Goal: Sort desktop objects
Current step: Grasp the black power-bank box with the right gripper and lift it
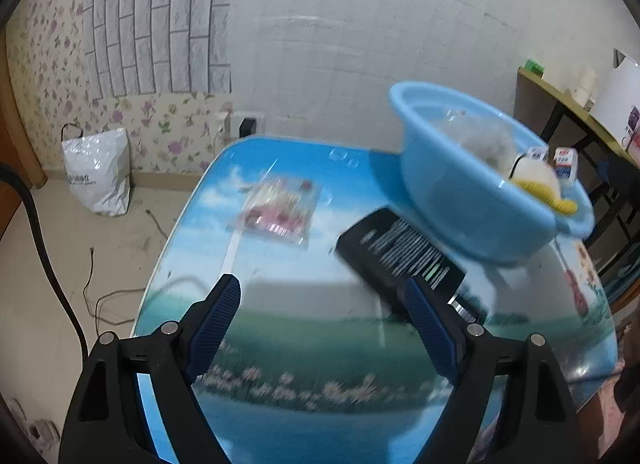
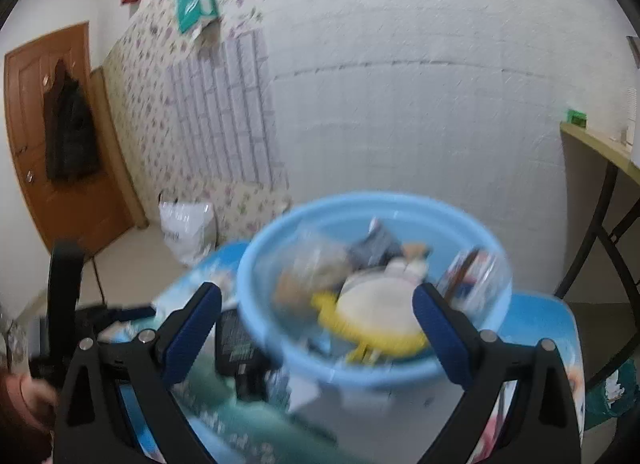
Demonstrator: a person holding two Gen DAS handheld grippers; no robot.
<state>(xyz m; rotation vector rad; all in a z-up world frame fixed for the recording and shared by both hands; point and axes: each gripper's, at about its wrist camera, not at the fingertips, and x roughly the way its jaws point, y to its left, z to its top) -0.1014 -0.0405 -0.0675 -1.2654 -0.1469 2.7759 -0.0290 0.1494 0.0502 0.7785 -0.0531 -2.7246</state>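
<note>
A light blue basin (image 1: pixel 460 204) stands at the right of the scenic-print table (image 1: pixel 304 304). It holds a white and yellow plush toy (image 1: pixel 538 180), a clear bag and small cartons (image 1: pixel 566 162). A black box (image 1: pixel 400 252) lies against the basin's near side, just beyond my left gripper's right finger. A clear packet with pink items (image 1: pixel 280 204) lies flat farther back. My left gripper (image 1: pixel 320 284) is open over bare tabletop. My right gripper (image 2: pixel 318 290) is open, held in front of the basin (image 2: pixel 372 372), with the plush toy (image 2: pixel 376 300) seen between its fingers. The black box (image 2: pixel 236 340) lies left of the basin.
A white plastic bag (image 1: pixel 98 172) and loose cables (image 1: pixel 100 300) lie on the floor left of the table. A wooden side table (image 1: pixel 560 104) stands at the right. A brown door (image 2: pixel 52 136) is at the far left. A hand (image 2: pixel 24 396) shows at the lower left.
</note>
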